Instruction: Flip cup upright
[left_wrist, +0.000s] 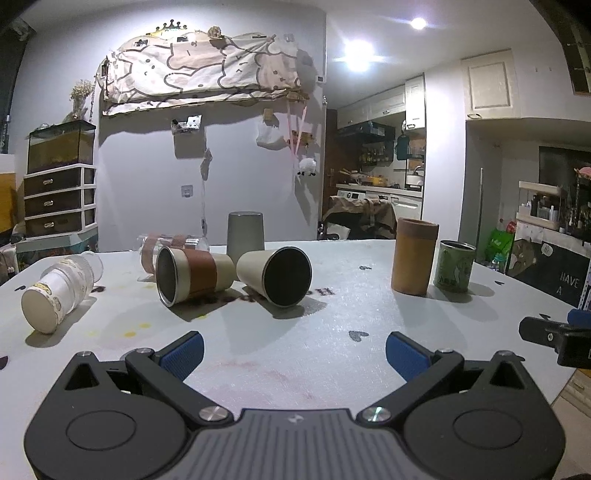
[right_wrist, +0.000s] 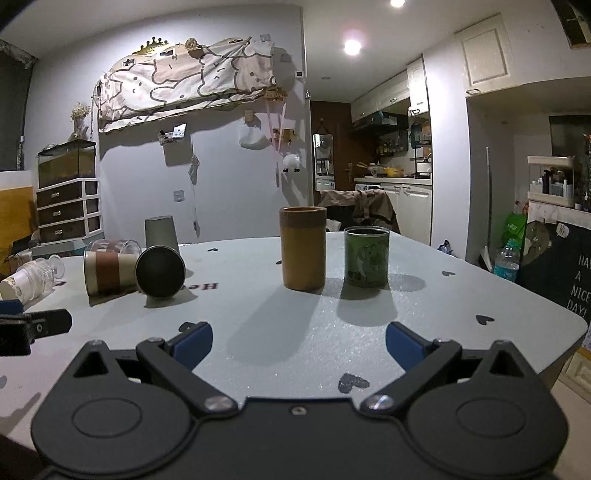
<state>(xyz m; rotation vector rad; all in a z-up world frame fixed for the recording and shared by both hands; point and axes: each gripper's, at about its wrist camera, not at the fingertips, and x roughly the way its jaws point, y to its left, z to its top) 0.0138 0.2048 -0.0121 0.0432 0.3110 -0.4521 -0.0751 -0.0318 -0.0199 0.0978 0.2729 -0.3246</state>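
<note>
Several cups lie on their sides on the white table (left_wrist: 295, 354). A beige cup with a dark base (left_wrist: 275, 277) faces me at the centre; it also shows in the right wrist view (right_wrist: 159, 272). A cream cup with a brown sleeve (left_wrist: 192, 275) lies left of it, mouth toward me. A paper cup (left_wrist: 51, 295) lies at the far left. A grey cup (left_wrist: 245, 232) stands upside down behind. My left gripper (left_wrist: 294, 354) is open and empty, short of the cups. My right gripper (right_wrist: 298, 347) is open and empty, in front of a tan cylinder.
A tall tan cylinder (right_wrist: 303, 247) and a green tin (right_wrist: 366, 256) stand upright at the right. A clear glass (left_wrist: 173, 245) lies behind the sleeved cup. The right gripper's tip (left_wrist: 554, 336) shows at the left view's right edge. The table's right edge (right_wrist: 576, 328) is near.
</note>
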